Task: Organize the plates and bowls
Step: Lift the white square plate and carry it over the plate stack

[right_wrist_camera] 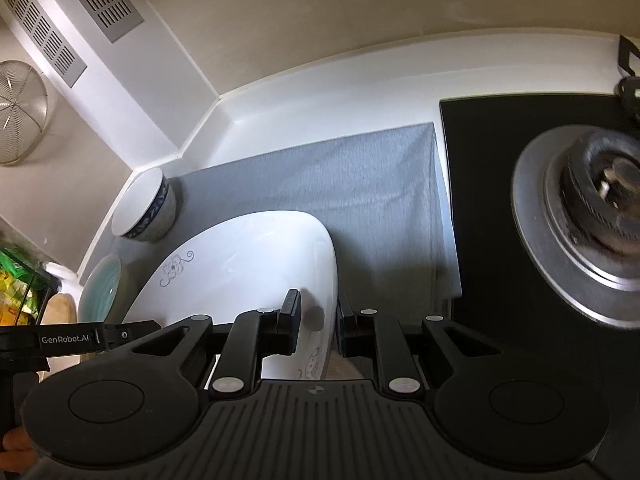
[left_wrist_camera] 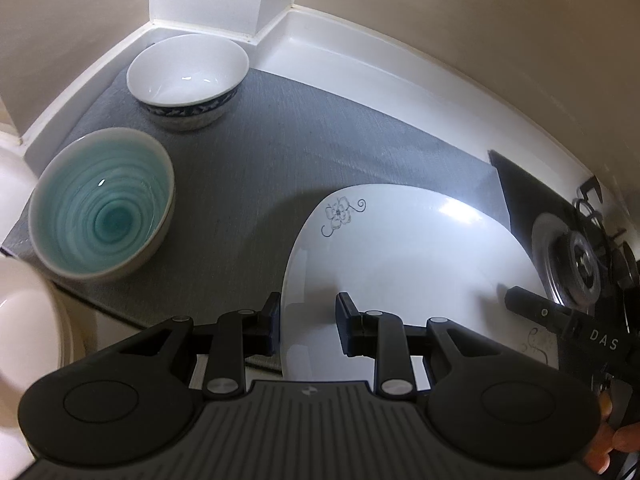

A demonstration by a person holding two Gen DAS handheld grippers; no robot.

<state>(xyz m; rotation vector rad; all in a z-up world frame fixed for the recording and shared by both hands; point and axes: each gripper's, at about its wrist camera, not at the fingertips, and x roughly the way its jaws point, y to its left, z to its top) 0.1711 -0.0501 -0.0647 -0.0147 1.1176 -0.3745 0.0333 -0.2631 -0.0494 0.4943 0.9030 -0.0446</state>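
A white square plate (left_wrist_camera: 400, 248) with a small flower drawing is held between both grippers above the grey mat (left_wrist_camera: 280, 140). My left gripper (left_wrist_camera: 308, 320) is shut on the plate's left rim. My right gripper (right_wrist_camera: 318, 316) is shut on the plate's (right_wrist_camera: 248, 264) right rim. The right gripper's finger (left_wrist_camera: 520, 304) shows at the plate's far side in the left wrist view. On the mat's left side stand a teal ribbed bowl (left_wrist_camera: 104, 204) and a white bowl with a blue patterned band (left_wrist_camera: 188, 76), both upright and empty.
A black hob (right_wrist_camera: 500, 280) with a gas burner (right_wrist_camera: 580, 232) lies right of the mat (right_wrist_camera: 360, 180). Walls and a white corner post close the back. A cream dish (left_wrist_camera: 24, 320) sits at the far left. A wire strainer (right_wrist_camera: 20, 112) hangs on the left wall.
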